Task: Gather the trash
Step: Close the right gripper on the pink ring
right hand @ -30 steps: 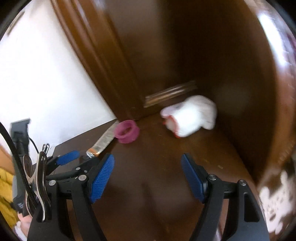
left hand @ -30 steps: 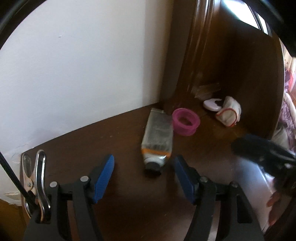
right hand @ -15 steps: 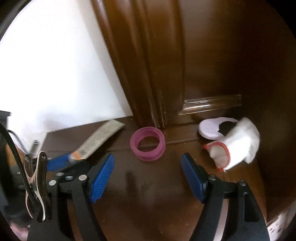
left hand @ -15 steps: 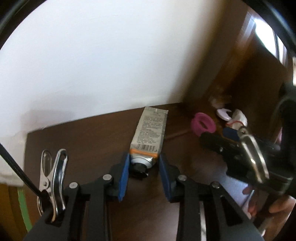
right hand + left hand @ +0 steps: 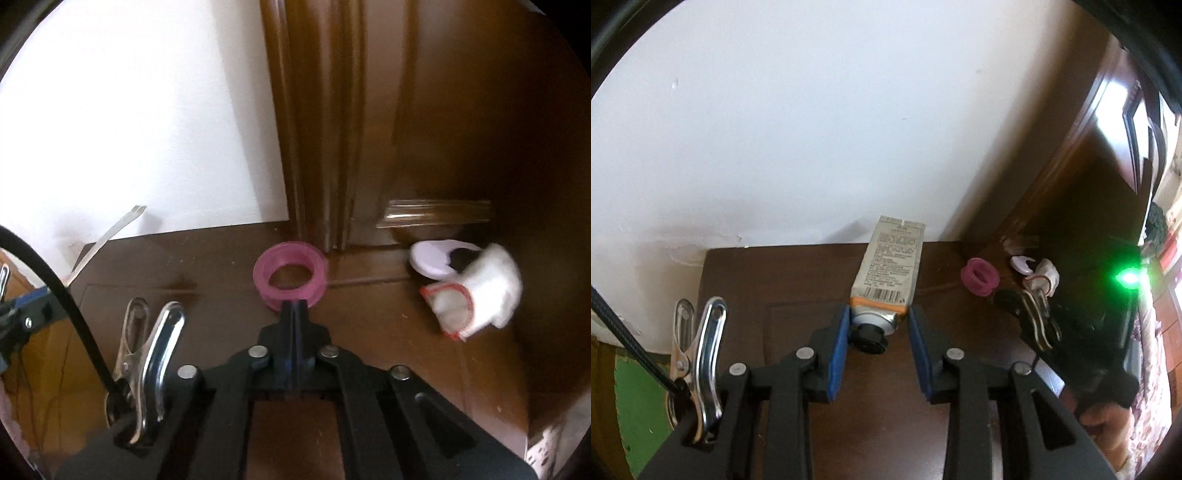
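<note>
A flattened cream tube (image 5: pixel 890 266) with an orange band and a black cap hangs just above the brown wooden surface (image 5: pixel 746 317). My left gripper (image 5: pixel 877 328) is shut on its neck end. A pink plastic ring (image 5: pixel 290 275) lies on the wood by the door frame. My right gripper (image 5: pixel 294 308) is shut, its tips pressed together at the ring's near rim. Whether they pinch the rim I cannot tell. In the left wrist view the right gripper (image 5: pixel 999 295) sits beside the ring (image 5: pixel 979 275). The tube (image 5: pixel 107 236) shows edge-on at the left of the right wrist view.
A crumpled white paper cup (image 5: pixel 476 295) with a red rim lies at the right, against a white lid (image 5: pixel 430 258). A white wall (image 5: pixel 812 129) and a brown door frame (image 5: pixel 317 129) close off the back. A person's hand (image 5: pixel 1108 428) shows at the lower right.
My left gripper closed on the tube's neck and raised it off the wood. My right gripper moved up to the pink ring and snapped shut at its near rim.
</note>
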Available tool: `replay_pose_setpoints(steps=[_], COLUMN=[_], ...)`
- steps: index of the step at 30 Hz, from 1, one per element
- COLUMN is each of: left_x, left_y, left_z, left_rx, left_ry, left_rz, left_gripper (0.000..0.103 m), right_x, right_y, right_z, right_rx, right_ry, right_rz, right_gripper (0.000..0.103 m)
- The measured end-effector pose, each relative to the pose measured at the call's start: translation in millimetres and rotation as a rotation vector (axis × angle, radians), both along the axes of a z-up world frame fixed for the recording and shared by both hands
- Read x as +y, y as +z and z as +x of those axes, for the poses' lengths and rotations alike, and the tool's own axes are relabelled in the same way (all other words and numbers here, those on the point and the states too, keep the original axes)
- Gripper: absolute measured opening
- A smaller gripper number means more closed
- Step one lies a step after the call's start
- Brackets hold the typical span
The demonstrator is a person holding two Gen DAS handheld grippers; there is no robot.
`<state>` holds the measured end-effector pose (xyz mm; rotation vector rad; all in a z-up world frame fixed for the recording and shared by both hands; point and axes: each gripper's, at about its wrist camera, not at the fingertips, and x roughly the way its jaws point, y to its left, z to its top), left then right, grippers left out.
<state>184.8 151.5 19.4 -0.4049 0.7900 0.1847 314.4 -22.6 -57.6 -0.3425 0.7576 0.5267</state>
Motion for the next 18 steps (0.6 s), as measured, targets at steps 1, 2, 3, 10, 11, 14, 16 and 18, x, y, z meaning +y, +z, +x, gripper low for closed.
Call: replay_pose_setpoints(steps=[1, 2, 3, 10, 11, 14, 16, 18], left_x=[-4, -8, -12, -22, -20, -16, -15, -14], left_y=[1, 0, 0, -5, -5, -4, -4, -4], left_z=[-1, -1, -2, -1, -2, -9, -11, -12], left_rx=[-0.003, -0.004, -0.003, 0.006, 0.007, 0.0, -0.004, -0.003], left_ry=[-0.006, -0.009, -0.012, -0.008, -0.005, 0.012, 0.015, 0.013], left_rz=[0.012, 0.018, 0.022, 0.019, 0.015, 0.016, 0.018, 0.021], left_gripper=[0.033, 0.033, 0.033, 0.033, 0.033, 0.033, 0.033, 0.033], right_x=[-5, -9, -16, -43, -47, -42, -36, -37], right_y=[0, 0, -2, -3, -3, -2, -7, -9], right_z=[-6, -9, -14, -20, -20, -10, 3, 4], right_rx=[-0.002, -0.005, -0.009, 0.01, 0.011, -0.007, -0.012, -0.02], right_ry=[0.01, 0.014, 0.01, -0.008, -0.002, 0.009, 0.007, -0.014], right_rz=[0.013, 0.021, 0.02, 0.066, 0.068, 0.074, 0.073, 0.064], right_gripper=[0.001, 0.001, 0.001, 0.001, 0.001, 0.003, 0.013, 0.029])
